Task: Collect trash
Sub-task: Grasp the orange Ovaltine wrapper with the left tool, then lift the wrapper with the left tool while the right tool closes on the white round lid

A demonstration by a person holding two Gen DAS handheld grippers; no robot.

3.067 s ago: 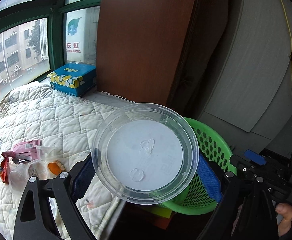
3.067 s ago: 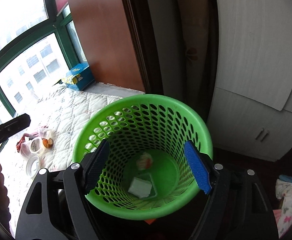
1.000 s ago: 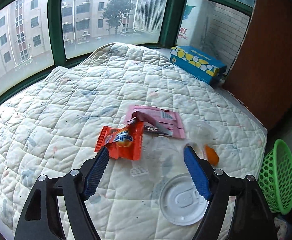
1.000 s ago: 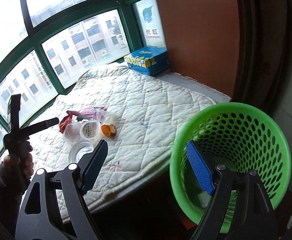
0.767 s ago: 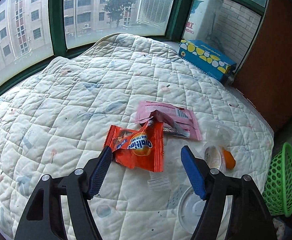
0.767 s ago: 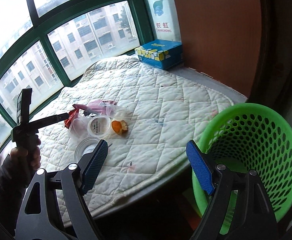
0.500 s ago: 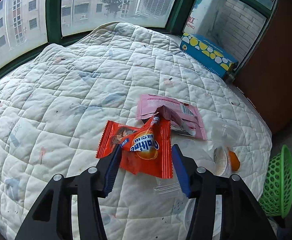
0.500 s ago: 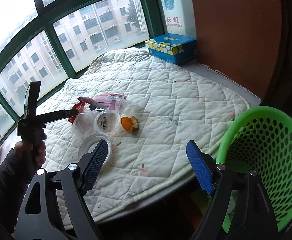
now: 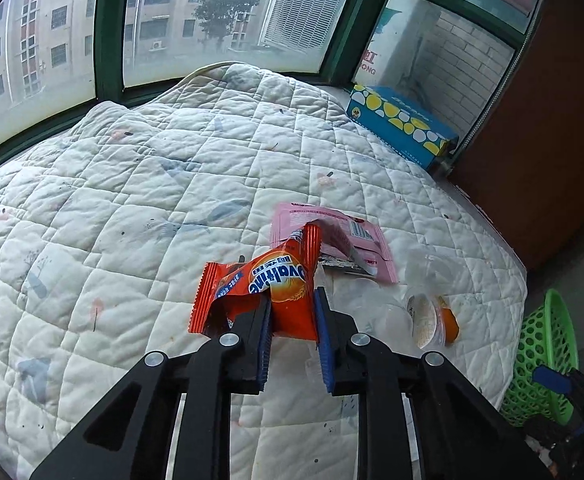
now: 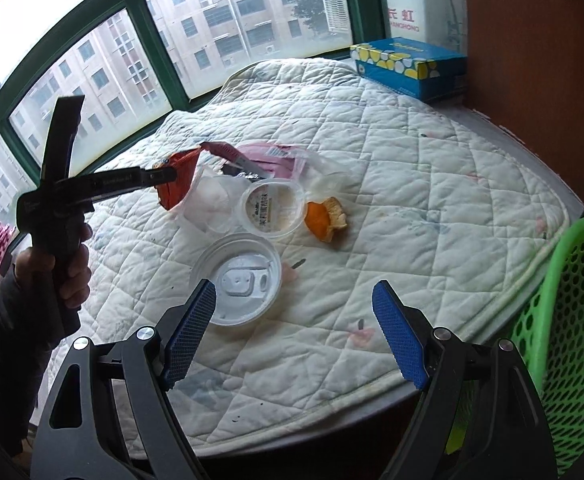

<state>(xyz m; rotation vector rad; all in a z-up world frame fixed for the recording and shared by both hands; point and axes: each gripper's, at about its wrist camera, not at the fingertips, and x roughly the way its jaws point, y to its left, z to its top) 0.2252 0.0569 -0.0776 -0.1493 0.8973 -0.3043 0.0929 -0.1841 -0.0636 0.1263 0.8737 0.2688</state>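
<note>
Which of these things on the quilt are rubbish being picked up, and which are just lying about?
Part of the job:
- orange wrapper, pinched in the left tongs
- pink packet
- clear tub
- white lid
- orange peel
- green basket, where rubbish goes
- right tongs, open and empty

Just lying about:
- blue tissue box
- quilt

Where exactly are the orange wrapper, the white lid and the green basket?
orange wrapper (image 9: 287,300): left wrist view, printed front.
white lid (image 10: 237,284): right wrist view, embossed centre.
green basket (image 10: 572,320): right wrist view, perforated wall.
</note>
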